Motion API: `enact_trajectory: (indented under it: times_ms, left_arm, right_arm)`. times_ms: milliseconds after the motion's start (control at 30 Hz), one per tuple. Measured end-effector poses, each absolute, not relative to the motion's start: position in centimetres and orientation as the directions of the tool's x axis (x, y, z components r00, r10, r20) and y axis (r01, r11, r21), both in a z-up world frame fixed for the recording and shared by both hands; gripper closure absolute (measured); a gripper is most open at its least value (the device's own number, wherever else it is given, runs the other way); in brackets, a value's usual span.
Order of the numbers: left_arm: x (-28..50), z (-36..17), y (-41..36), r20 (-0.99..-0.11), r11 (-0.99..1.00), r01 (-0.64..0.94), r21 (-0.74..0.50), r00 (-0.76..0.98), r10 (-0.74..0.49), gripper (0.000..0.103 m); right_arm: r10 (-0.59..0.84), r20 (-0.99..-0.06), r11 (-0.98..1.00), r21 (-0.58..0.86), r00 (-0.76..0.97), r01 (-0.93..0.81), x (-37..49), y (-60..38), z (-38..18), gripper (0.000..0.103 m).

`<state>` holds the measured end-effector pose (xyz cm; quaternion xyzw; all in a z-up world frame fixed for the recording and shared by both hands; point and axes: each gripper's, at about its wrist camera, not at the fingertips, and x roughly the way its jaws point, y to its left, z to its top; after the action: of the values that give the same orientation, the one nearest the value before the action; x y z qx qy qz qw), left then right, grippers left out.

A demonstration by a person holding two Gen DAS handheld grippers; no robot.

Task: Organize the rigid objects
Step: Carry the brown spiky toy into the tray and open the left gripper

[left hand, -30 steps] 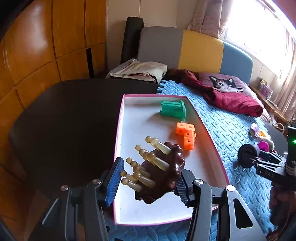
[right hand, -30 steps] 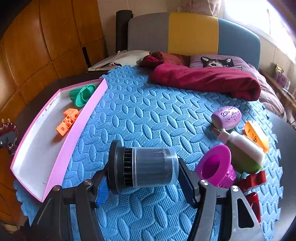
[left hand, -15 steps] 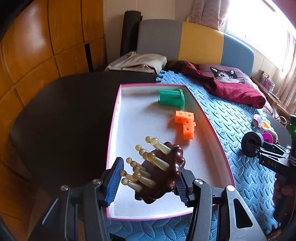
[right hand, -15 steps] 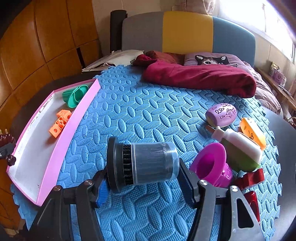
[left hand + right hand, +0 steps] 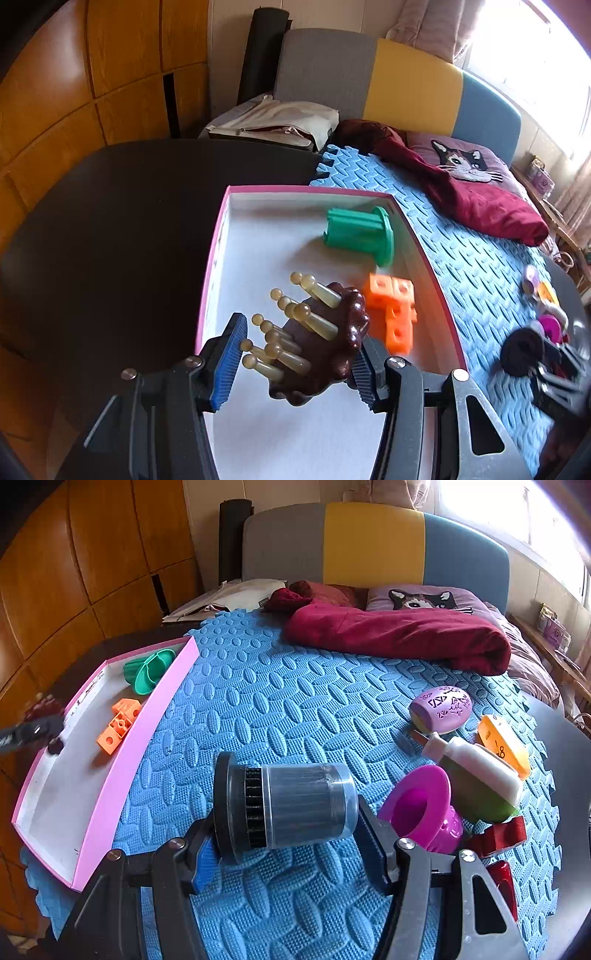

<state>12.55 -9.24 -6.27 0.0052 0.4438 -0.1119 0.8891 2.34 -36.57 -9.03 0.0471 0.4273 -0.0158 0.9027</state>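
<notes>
My left gripper (image 5: 293, 363) is shut on a dark brown massager with amber pegs (image 5: 317, 339), held above the near part of the pink-rimmed white tray (image 5: 218, 236). In the tray lie a green spool (image 5: 356, 232) and orange cubes (image 5: 395, 314). My right gripper (image 5: 286, 843) is shut on a dark grey cylinder with a black ribbed band (image 5: 288, 805), held over the blue foam mat (image 5: 280, 716). The tray (image 5: 118, 764) is at its left, with the green spool (image 5: 147, 670) and orange cubes (image 5: 118, 731) in it.
On the mat's right side lie a magenta cup (image 5: 421, 808), a green-and-white bottle (image 5: 476, 775), a purple egg-shaped thing (image 5: 441, 709), an orange card (image 5: 502, 744) and red pieces (image 5: 498, 836). A maroon blanket (image 5: 399, 635) lies at the back. A dark table (image 5: 110, 229) lies left of the tray.
My left gripper has moved forward over the tray with the massager. My right gripper has drawn slightly toward the tray with the cylinder. Both grips are unchanged.
</notes>
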Motion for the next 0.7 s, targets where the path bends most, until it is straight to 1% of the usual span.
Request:
enact_trajectory:
  times_ms: [200,500,567,633,700]
  left_arm:
    - [16.3,-7.4,-9.9,-0.809,0.978,0.165,-0.131,0.552,-0.202,0.049]
    - [20.0,-8.9,-11.7,-0.814,0.979,0.168,-0.119,0.549,-0.193,0.048]
    - [19.9,-8.6,-11.8,-0.804,0.977,0.180,-0.112,0.562,-0.196,0.045]
    - [19.4,-8.1,-11.8,-0.792,0.977,0.189,-0.098,0.579,-0.192,0.037]
    - [18.8,-7.6,-11.6,-0.780,0.977,0.196,-0.081,0.598,-0.185,0.033]
  right_arm:
    - [0.014,-0.773,0.995,0.074,0.634,0.069,2.4,-36.6,-9.0,0.039]
    - [0.011,-0.775,0.995,0.073,0.632,0.073,2.4,-36.8,-9.2,0.039]
    - [0.010,-0.775,0.995,0.072,0.631,0.074,2.4,-36.8,-9.2,0.039]
    - [0.010,-0.775,0.995,0.073,0.632,0.074,2.5,-36.8,-9.3,0.039]
    - [0.009,-0.775,0.995,0.073,0.631,0.075,2.5,-36.8,-9.3,0.039]
